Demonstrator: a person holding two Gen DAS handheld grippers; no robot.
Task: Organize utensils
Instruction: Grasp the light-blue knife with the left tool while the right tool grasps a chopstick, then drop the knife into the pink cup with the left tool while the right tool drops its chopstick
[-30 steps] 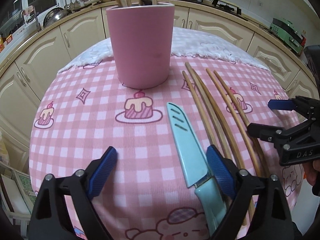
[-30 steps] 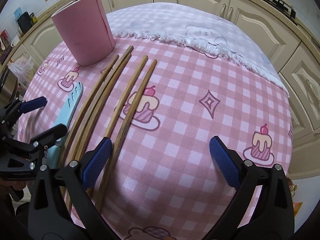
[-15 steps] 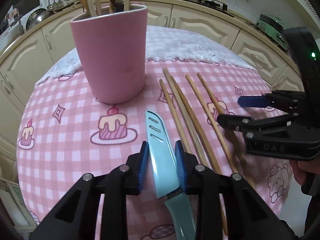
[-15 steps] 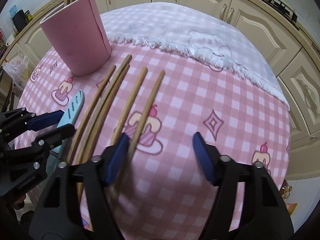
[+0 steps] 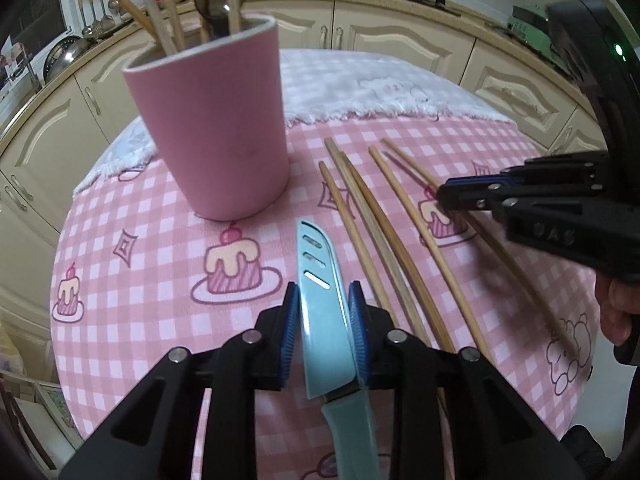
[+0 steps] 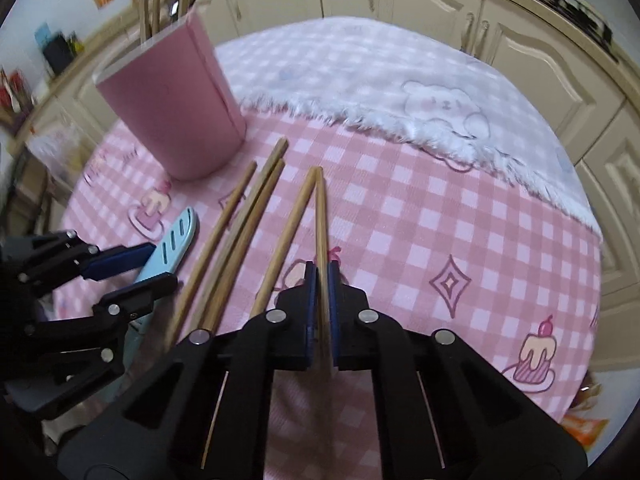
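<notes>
Blue pads of the left gripper are closing on the blade of a turquoise knife, pressing both its flat edges — the handle runs back beneath the jaws. The right gripper is clamped tight on one wooden chopstick, its far tip meeting a neighbour's. Four more chopsticks lie between the two tools on the pink checked tablecloth. Beyond stands a pink utensil holder, already holding chopsticks and a spoon.

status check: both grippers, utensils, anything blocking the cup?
Left gripper closing on teal knife. Right gripper shut on one chopstick. Four chopsticks still on cloth. Path to pink cup clear.
</notes>
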